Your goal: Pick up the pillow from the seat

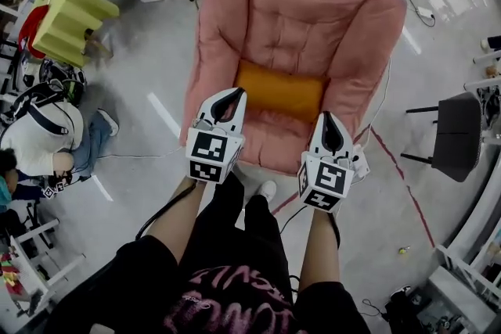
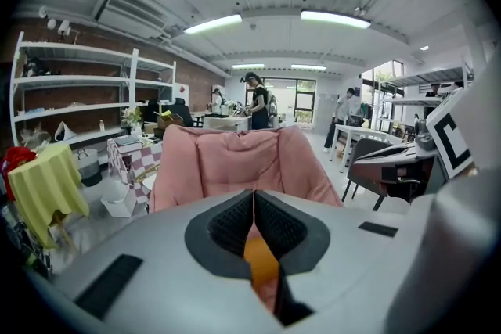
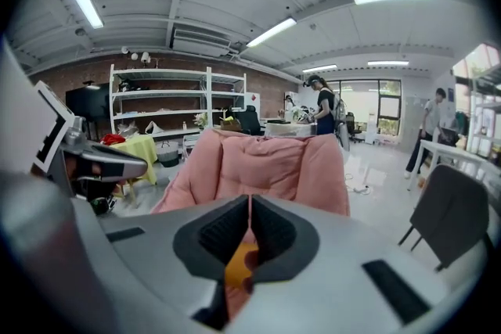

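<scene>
Grey left gripper (image 1: 237, 95), grey right gripper (image 1: 326, 118): held side by side over front edge of pink padded armchair (image 1: 305, 12). Jaws of both clenched, nothing grasped; likely staged for two-sided lift. Flat orange rectangular pillow (image 1: 282, 90) laid on armchair seat against backrest, just beyond tips, untouched. Behind armchair: white shelving (image 2: 78, 90).

the left gripper (image 2: 254, 195) has its jaws pressed together, nothing between them, tips meeting in front of the pink armchair (image 2: 235, 164). a sliver of orange pillow (image 2: 261, 262) shows just below. far off a person (image 2: 258, 102) stands; shelves (image 2: 78, 98) line the left wall.
</scene>
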Action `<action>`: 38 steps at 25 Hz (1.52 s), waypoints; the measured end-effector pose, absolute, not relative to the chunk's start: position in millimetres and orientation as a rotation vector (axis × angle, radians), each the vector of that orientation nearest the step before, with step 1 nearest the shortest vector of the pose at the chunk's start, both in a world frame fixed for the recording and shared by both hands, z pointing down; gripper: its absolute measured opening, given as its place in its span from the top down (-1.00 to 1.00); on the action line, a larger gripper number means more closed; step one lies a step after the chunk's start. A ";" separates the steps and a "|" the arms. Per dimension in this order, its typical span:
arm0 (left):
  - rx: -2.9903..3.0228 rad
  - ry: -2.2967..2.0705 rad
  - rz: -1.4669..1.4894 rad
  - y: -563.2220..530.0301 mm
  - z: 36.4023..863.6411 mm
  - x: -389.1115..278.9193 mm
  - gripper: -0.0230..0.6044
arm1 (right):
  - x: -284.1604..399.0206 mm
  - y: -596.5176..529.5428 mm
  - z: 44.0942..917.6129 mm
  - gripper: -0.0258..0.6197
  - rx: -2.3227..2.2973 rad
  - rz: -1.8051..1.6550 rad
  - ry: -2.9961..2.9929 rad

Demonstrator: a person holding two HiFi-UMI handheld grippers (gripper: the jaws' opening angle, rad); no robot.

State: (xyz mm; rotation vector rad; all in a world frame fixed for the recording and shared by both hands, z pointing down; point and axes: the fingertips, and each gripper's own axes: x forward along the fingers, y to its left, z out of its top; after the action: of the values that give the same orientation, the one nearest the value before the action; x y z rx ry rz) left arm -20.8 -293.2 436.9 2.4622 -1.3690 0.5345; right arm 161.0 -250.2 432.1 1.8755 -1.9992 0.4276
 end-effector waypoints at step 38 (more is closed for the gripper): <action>2.253 -1.226 0.686 -317.3 662.9 -9.6 0.88 | 156.3 -285.2 645.3 0.85 1.741 0.632 -1.864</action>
State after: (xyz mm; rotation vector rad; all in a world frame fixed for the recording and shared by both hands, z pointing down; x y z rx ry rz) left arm -9.6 -317.3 662.9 2.2532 -1.2262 0.6858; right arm 156.3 -285.2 645.3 1.7414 -1.8636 0.6320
